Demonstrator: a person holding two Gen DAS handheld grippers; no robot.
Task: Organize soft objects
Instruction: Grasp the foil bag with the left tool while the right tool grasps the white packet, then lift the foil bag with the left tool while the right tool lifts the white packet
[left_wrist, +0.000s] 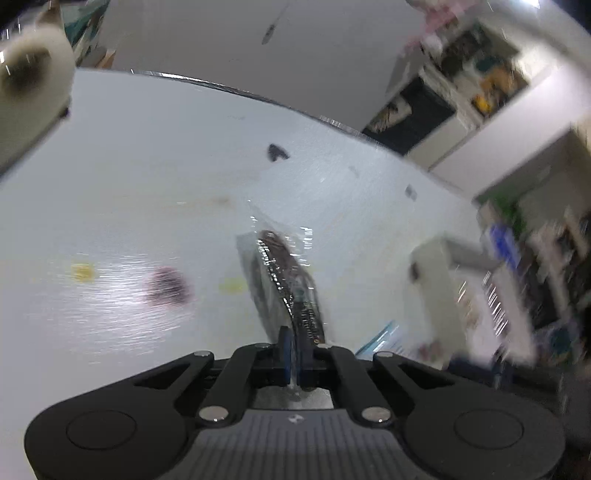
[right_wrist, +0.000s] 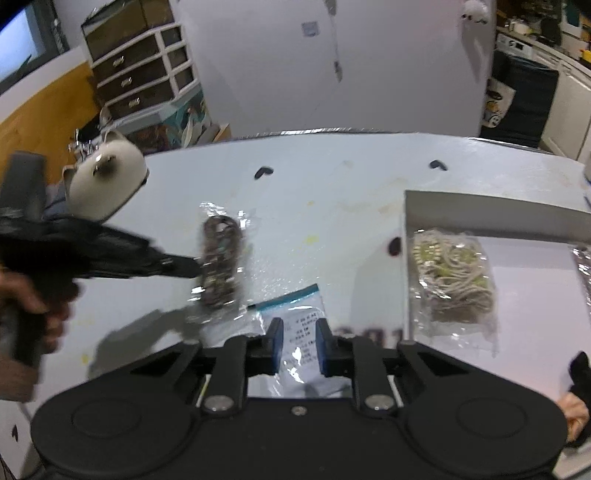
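Note:
My left gripper (left_wrist: 295, 354) is shut on a clear plastic bag with a dark brown soft item (left_wrist: 288, 273) and holds it above the white table (left_wrist: 147, 166). In the right wrist view the same bag (right_wrist: 221, 266) hangs from the left gripper (right_wrist: 194, 268), which comes in from the left. My right gripper (right_wrist: 299, 349) is open, its blue pads either side of a flat zip bag with a blue strip and a printed label (right_wrist: 299, 325) lying on the table. A white box (right_wrist: 480, 214) at the right holds a bag of beige cord (right_wrist: 454, 273).
A white cat-shaped plush (right_wrist: 107, 181) sits at the table's left edge; it also shows in the left wrist view (left_wrist: 29, 74). Yellow and purple stains (left_wrist: 166, 286) mark the table. Drawers (right_wrist: 136, 74) and cluttered shelves (left_wrist: 480, 74) stand behind the table.

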